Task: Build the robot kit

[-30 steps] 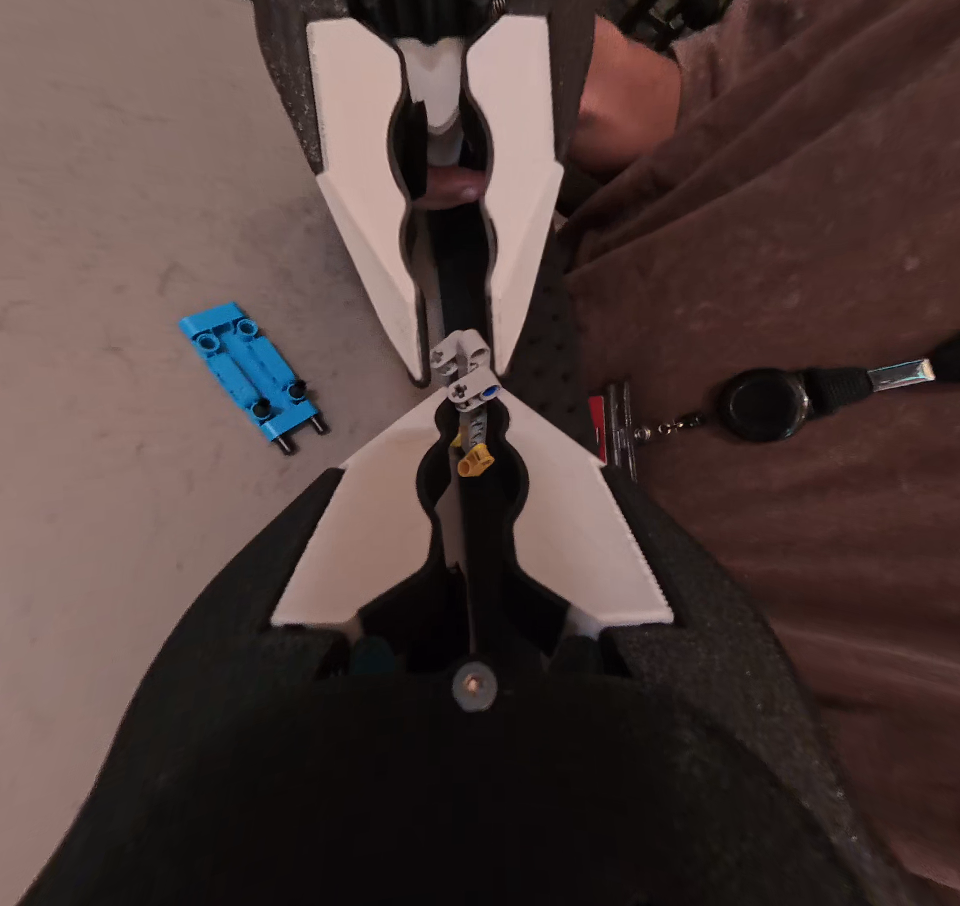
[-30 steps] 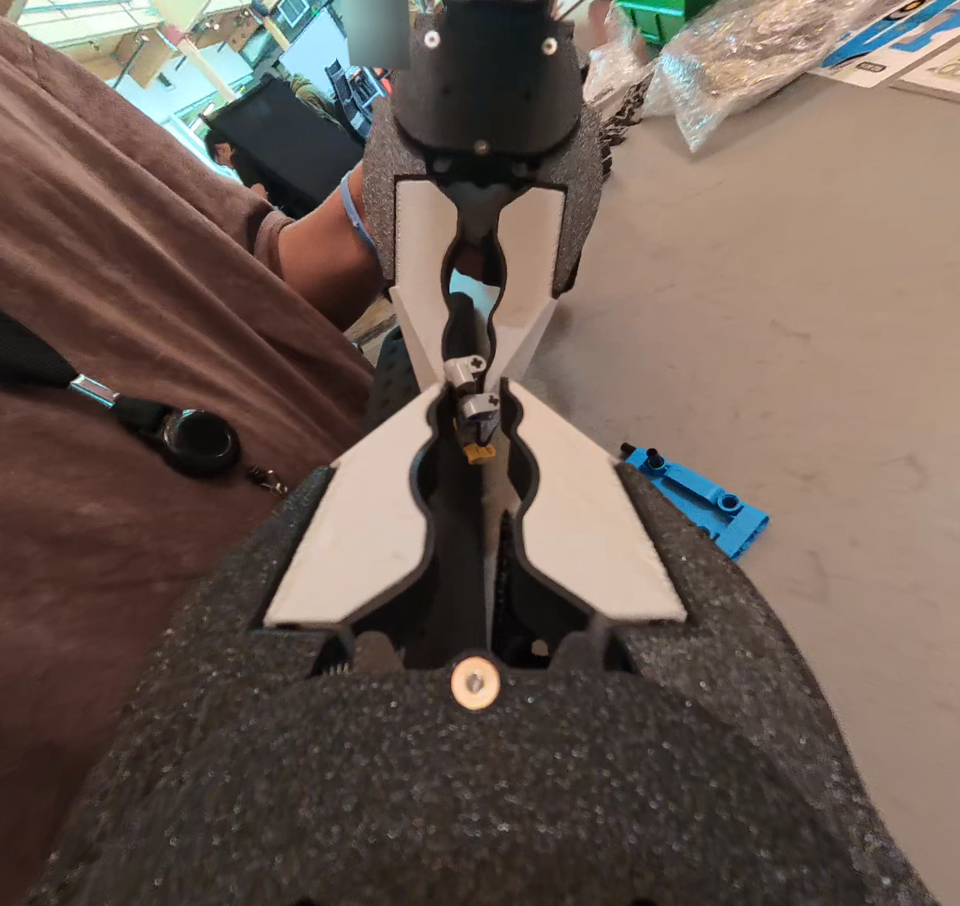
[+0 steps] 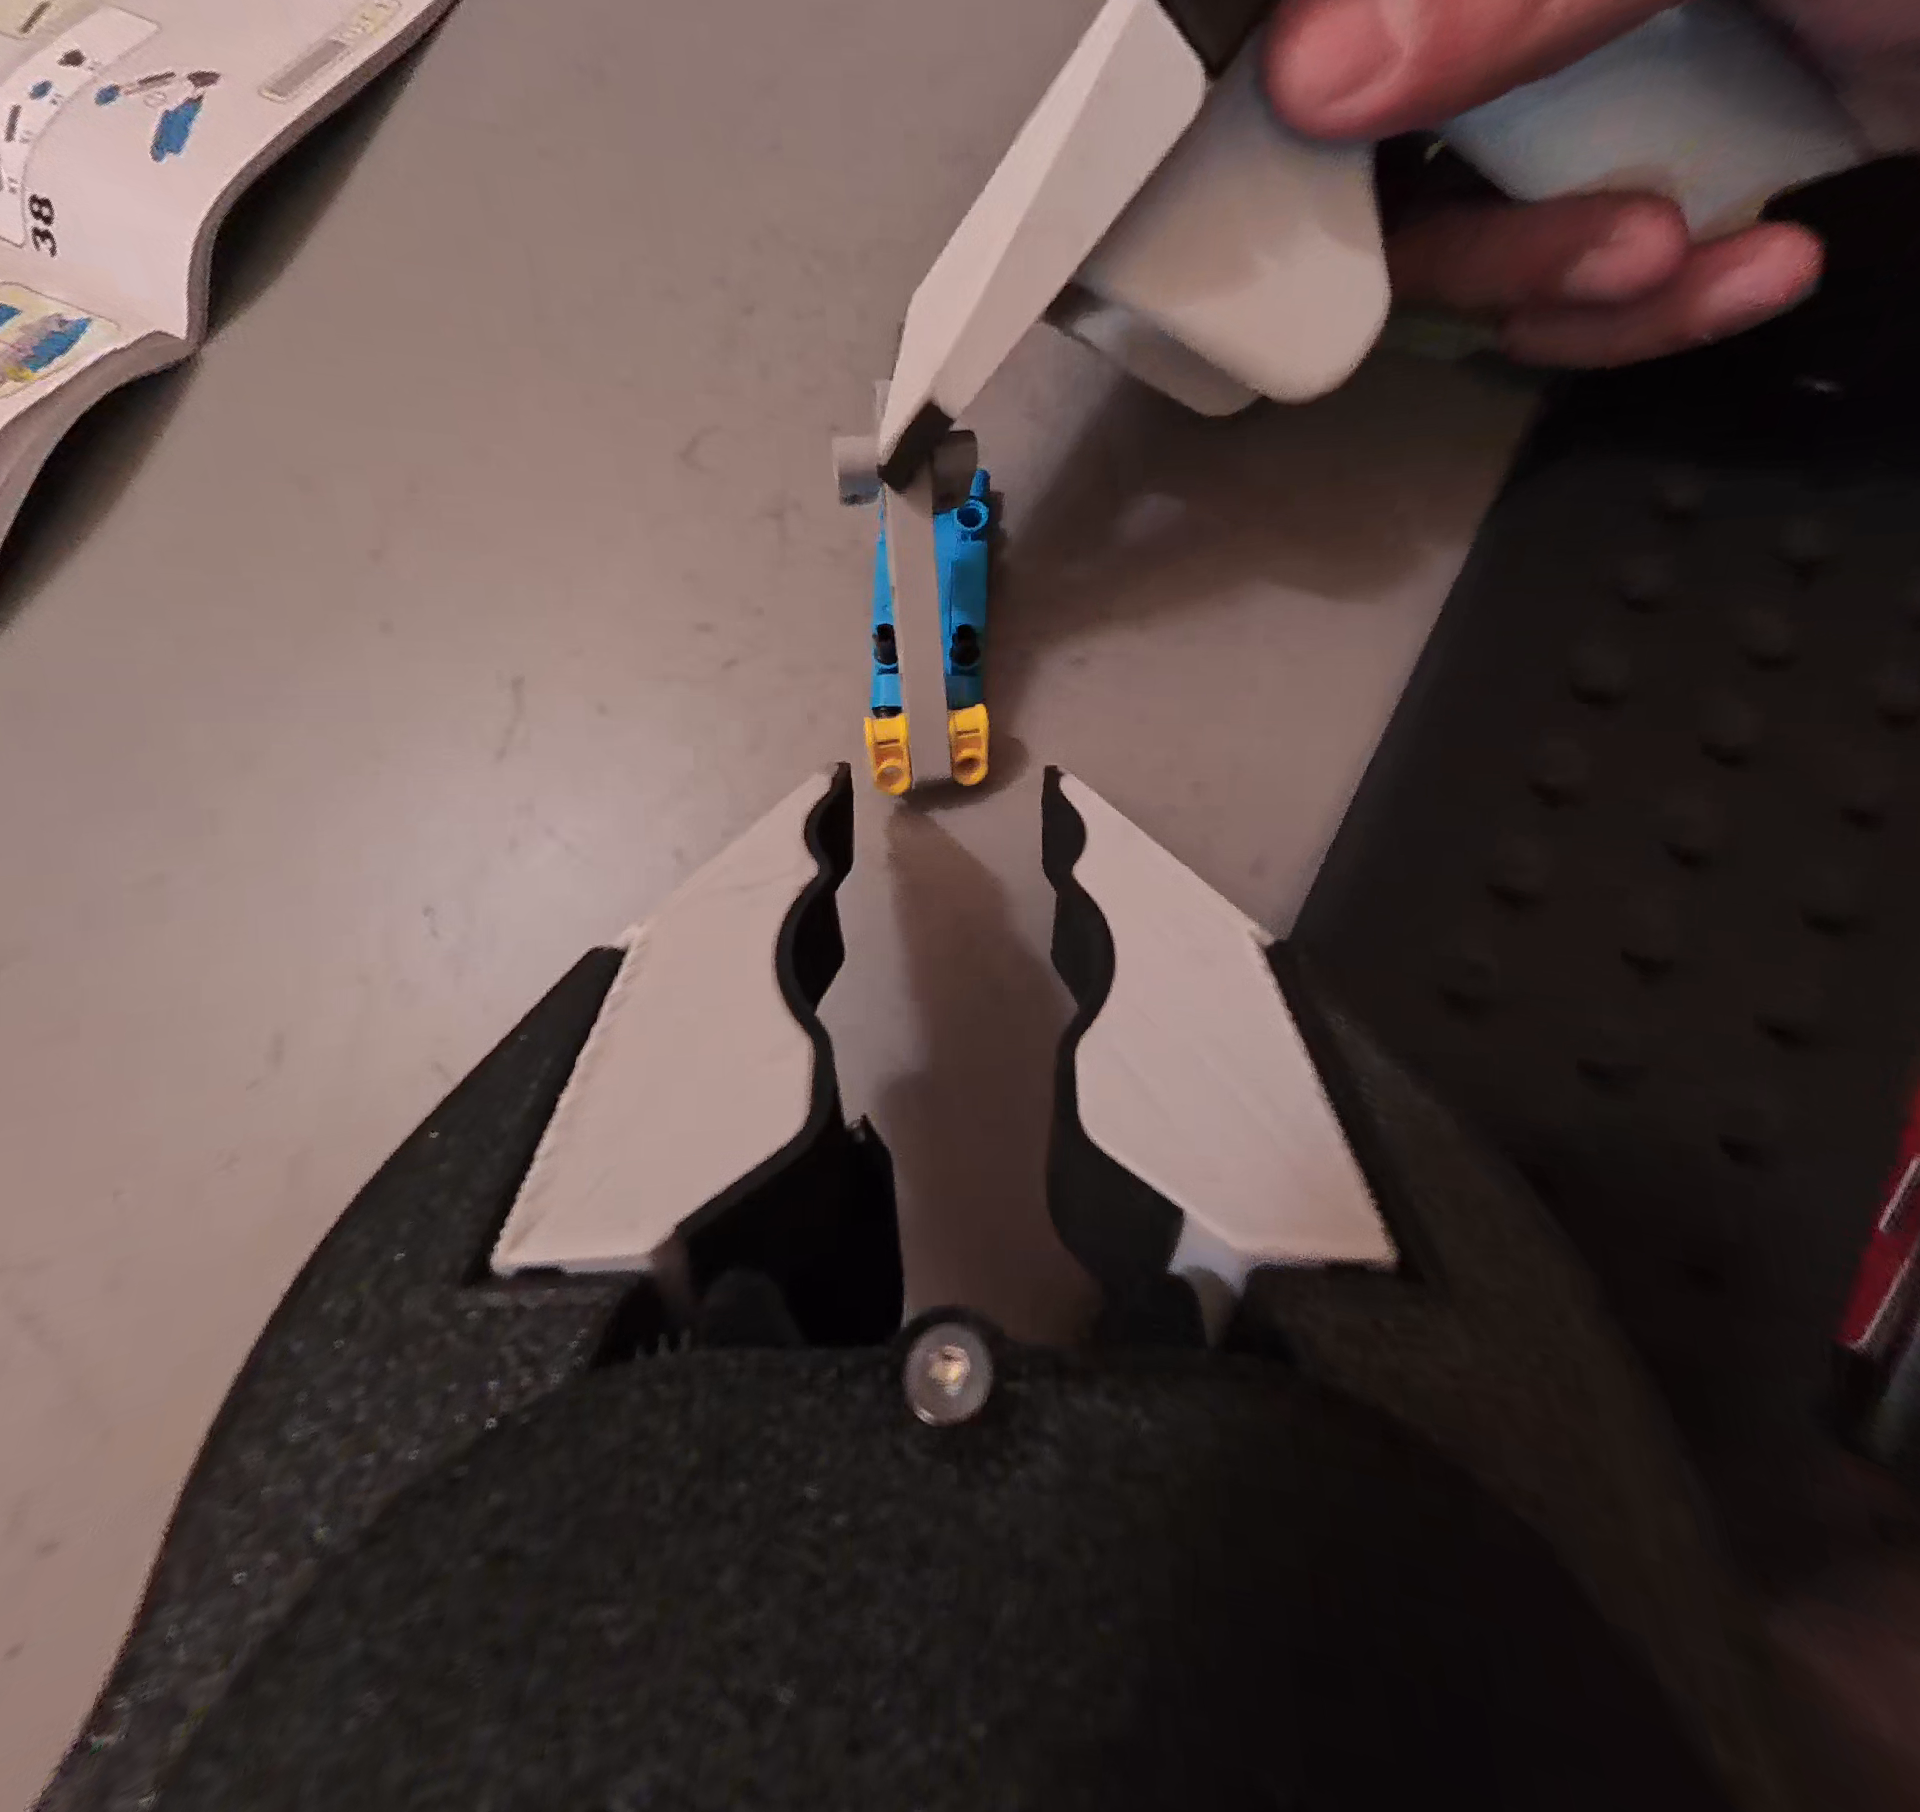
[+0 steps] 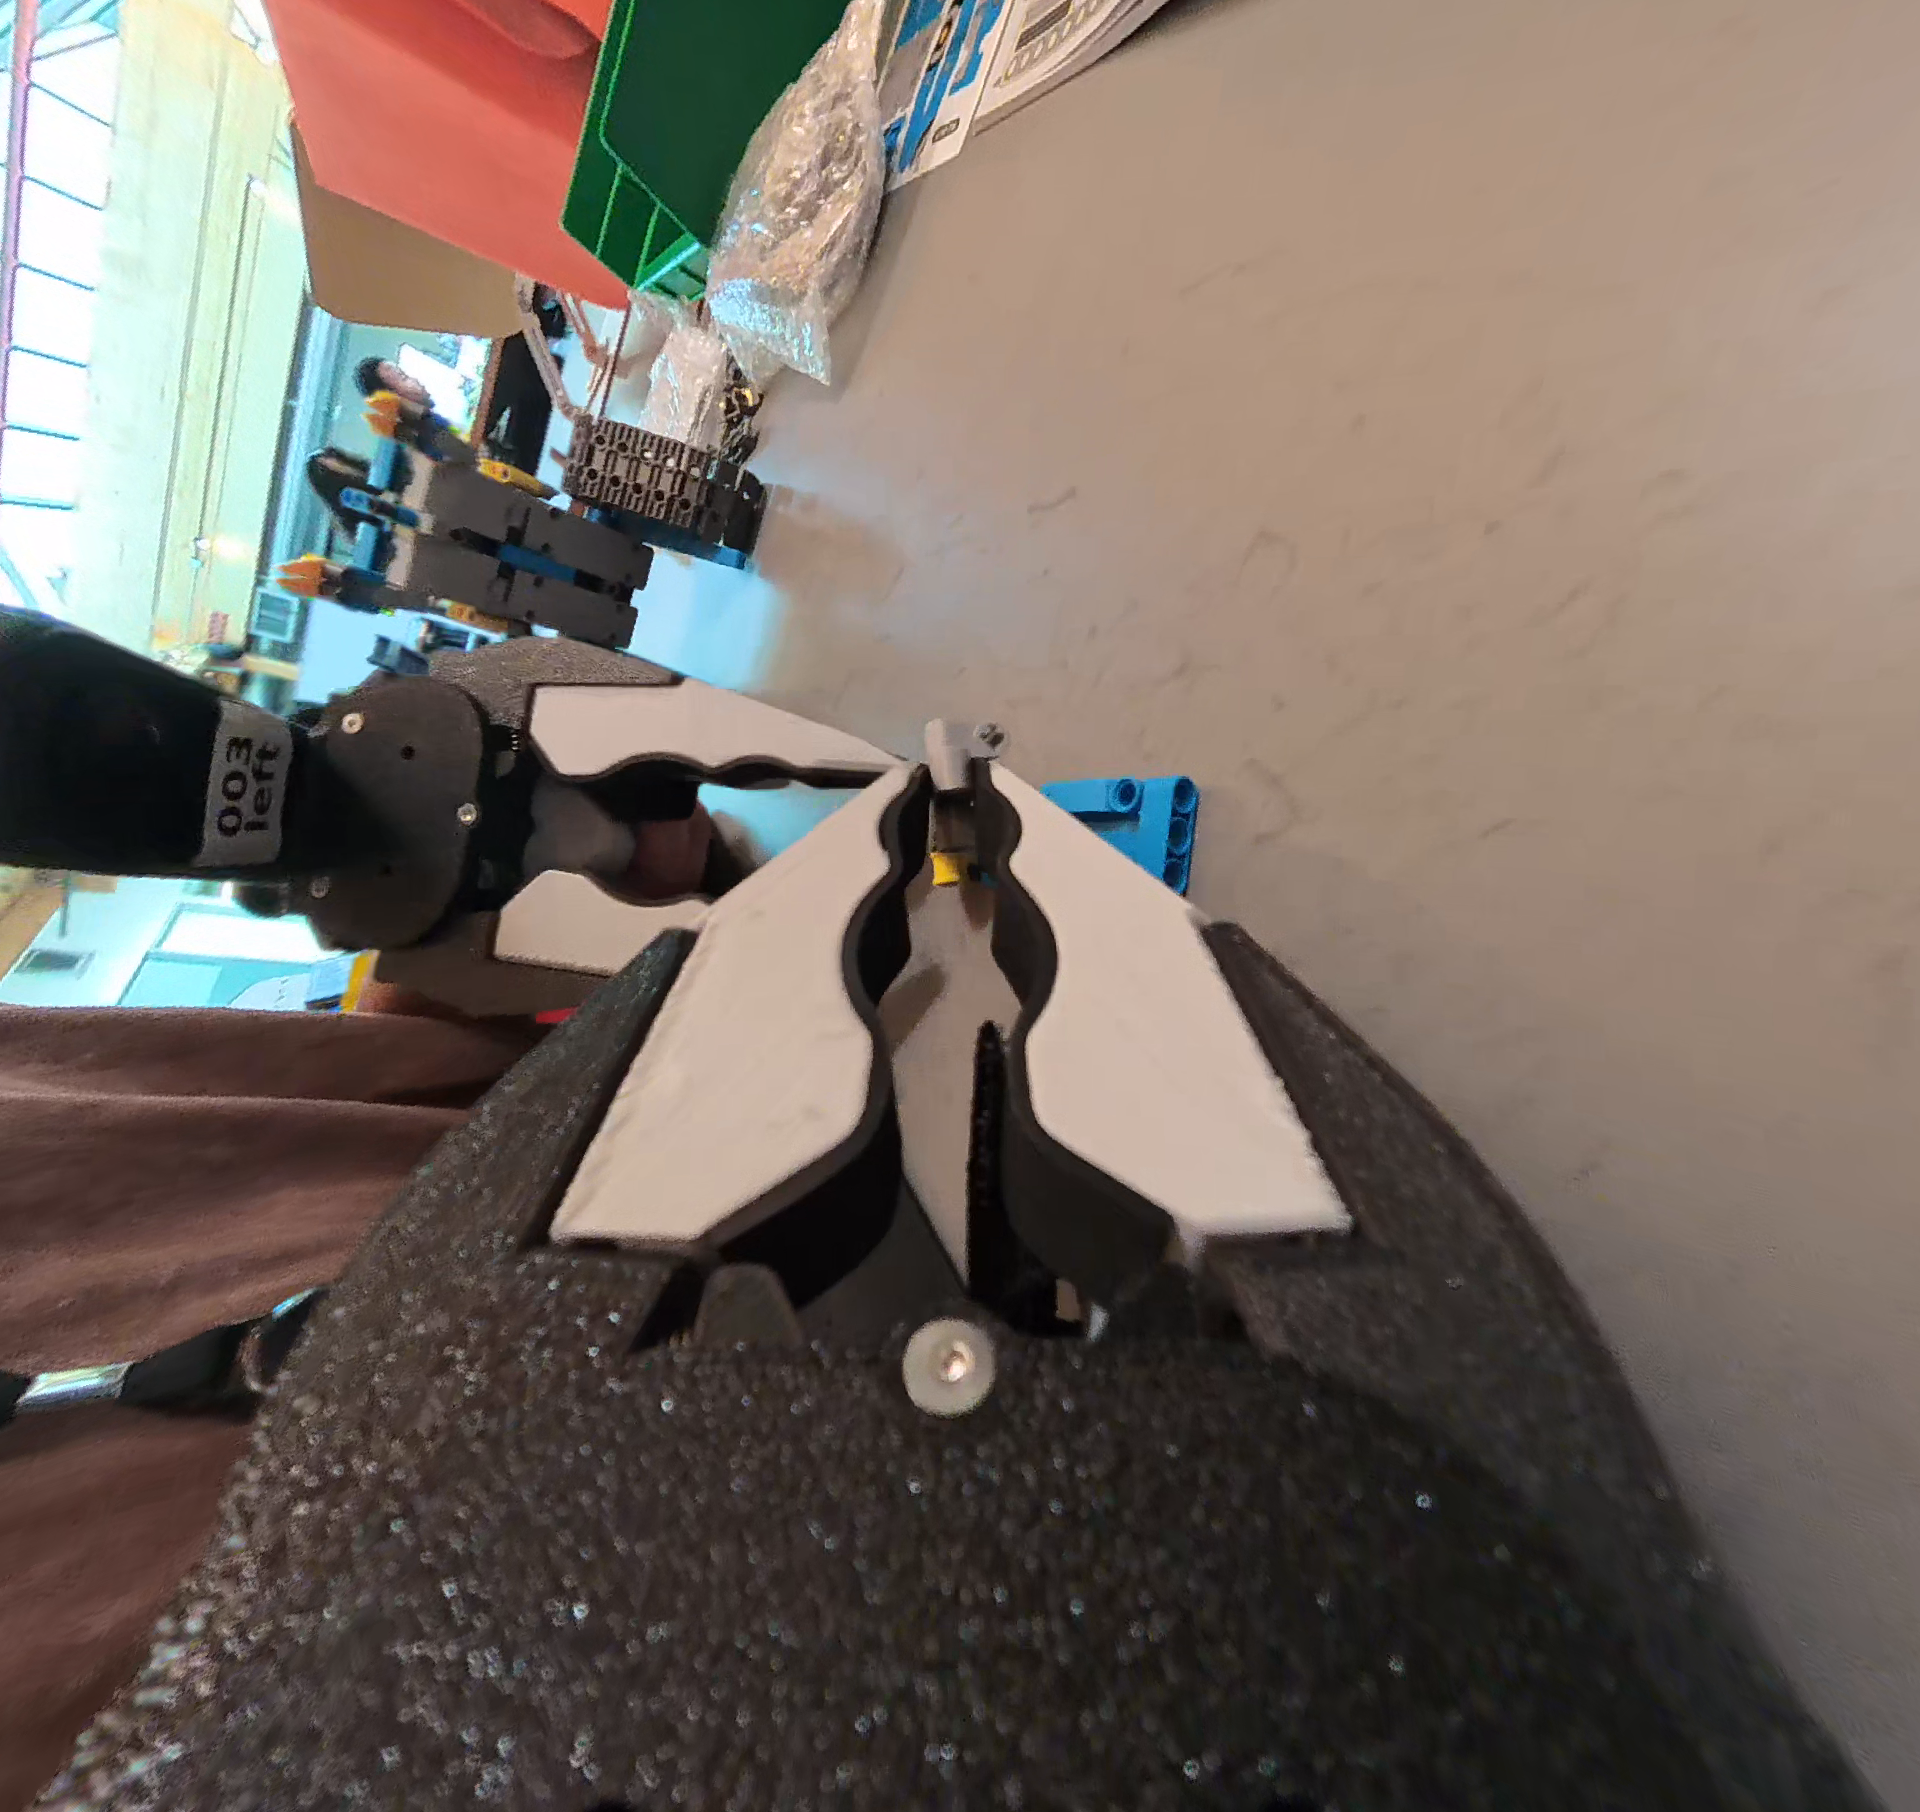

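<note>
Down on the grey tabletop [image 3: 436, 619], the right claw [image 4: 951, 775] is clamped on the grey end of a small brick assembly [image 3: 928, 619], a blue piece with two yellow connectors at its near end, held low against the surface. The left claw [image 3: 945, 786] waits just short of those yellow ends, its fingers [image 3: 727, 983] spread apart and gripping nothing. An instruction booklet [image 3: 135, 121] lies well off to one side; a green bin [image 4: 707, 69] and crinkled plastic bags [image 4: 800, 193] sit farther back.
</note>
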`<state>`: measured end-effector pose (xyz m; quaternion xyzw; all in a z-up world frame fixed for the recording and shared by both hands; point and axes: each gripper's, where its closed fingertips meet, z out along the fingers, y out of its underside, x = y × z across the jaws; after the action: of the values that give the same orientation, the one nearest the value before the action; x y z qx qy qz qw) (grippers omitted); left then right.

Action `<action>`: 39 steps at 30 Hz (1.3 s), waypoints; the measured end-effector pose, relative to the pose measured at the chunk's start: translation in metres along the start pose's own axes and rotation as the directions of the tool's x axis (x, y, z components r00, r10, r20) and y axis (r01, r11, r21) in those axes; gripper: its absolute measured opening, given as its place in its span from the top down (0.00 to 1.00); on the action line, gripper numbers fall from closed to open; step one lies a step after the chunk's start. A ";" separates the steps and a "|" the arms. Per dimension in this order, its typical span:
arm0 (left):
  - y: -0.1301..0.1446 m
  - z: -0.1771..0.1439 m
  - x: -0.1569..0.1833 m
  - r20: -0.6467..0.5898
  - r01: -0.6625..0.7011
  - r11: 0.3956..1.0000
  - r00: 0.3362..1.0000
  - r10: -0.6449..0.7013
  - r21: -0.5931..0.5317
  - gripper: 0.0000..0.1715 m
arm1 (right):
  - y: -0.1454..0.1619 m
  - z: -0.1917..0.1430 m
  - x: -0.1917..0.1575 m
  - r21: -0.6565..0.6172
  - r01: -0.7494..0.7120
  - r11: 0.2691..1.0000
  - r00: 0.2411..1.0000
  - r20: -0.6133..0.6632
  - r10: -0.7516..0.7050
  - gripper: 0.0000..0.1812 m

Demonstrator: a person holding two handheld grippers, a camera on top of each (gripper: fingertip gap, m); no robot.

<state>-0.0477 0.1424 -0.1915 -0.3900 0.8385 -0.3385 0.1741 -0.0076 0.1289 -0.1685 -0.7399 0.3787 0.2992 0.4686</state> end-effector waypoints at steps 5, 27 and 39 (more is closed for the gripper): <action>-0.002 0.009 -0.003 0.016 -0.014 1.000 1.000 0.014 -0.012 0.79 | 0.000 -0.002 -0.002 0.037 0.042 0.998 0.998 -0.055 -0.040 0.96; 0.003 0.018 -0.002 -0.050 0.005 1.000 0.999 -0.005 -0.002 0.86 | -0.008 -0.006 0.025 -0.162 0.427 0.890 0.861 -0.229 -0.455 0.66; 0.002 0.018 -0.001 -0.037 -0.022 1.000 0.999 0.022 0.021 0.86 | 0.013 0.019 0.024 -0.260 0.433 0.863 0.789 -0.353 -0.502 0.67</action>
<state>-0.0382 0.1370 -0.2057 -0.3727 0.8422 -0.3523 0.1663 -0.0080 0.1363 -0.2011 -0.8925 0.2464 0.0422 0.3754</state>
